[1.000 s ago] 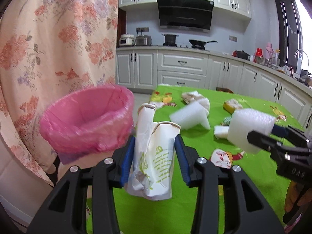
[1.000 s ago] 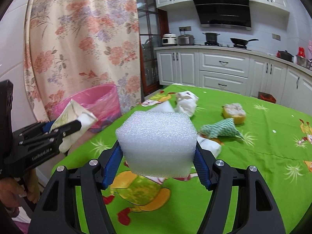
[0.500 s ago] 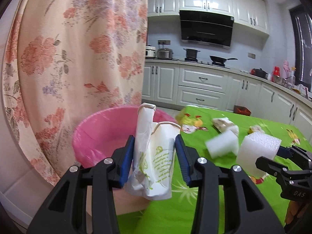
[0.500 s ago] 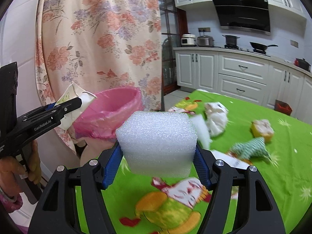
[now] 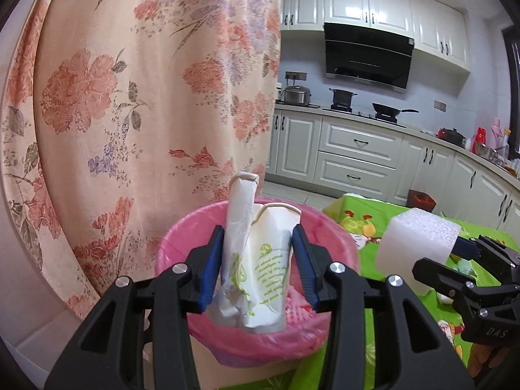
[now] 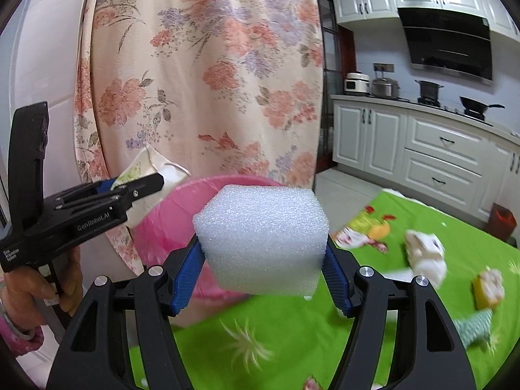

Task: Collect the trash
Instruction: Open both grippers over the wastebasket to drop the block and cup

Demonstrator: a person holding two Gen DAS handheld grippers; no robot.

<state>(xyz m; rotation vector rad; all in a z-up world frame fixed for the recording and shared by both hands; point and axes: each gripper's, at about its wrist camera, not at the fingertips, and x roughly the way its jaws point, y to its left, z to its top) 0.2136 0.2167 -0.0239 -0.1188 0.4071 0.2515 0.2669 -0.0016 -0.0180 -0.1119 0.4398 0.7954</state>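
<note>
The pink-lined trash bin [image 5: 260, 334] is standing at the near corner of the table [image 6: 292, 334], which is wearing a bright green cloth. Behind the bin a floral curtain [image 5: 130, 97] is hanging close, leaving little room on that side; the bin's mouth is lying open and uncovered.

The left hand-held gripper [image 5: 258, 256] is pinching a crumpled white paper cup [image 5: 260, 260] with green print between its blue pads, and in its own view the cup is showing in front of the bin's mouth, hiding part of the far rim. The right hand-held gripper [image 6: 261, 253] is clamping a white foam block [image 6: 260, 237] — its jaws spread wide around the block's sides — just to the table side of the bin.

The bin's base is being cut off by the gripper bodies in both views, and the bin's inside is mostly hidden behind the cup. In the right view the table is looking blurred, so the scraps on it are hard to identify: a white crumpled wad [image 6: 425, 253], a yellowish lump [image 6: 487, 289] and a green patterned piece [image 6: 474, 325], all lying beyond the bin.

Only the right view is showing the person's hand [image 6: 39, 286] gripping the left tool's handle, with a pink sleeve cuff below. Only the left view is showing how the cup is lining up with the bin, and the foam block [image 5: 419, 243] from the side.
</note>
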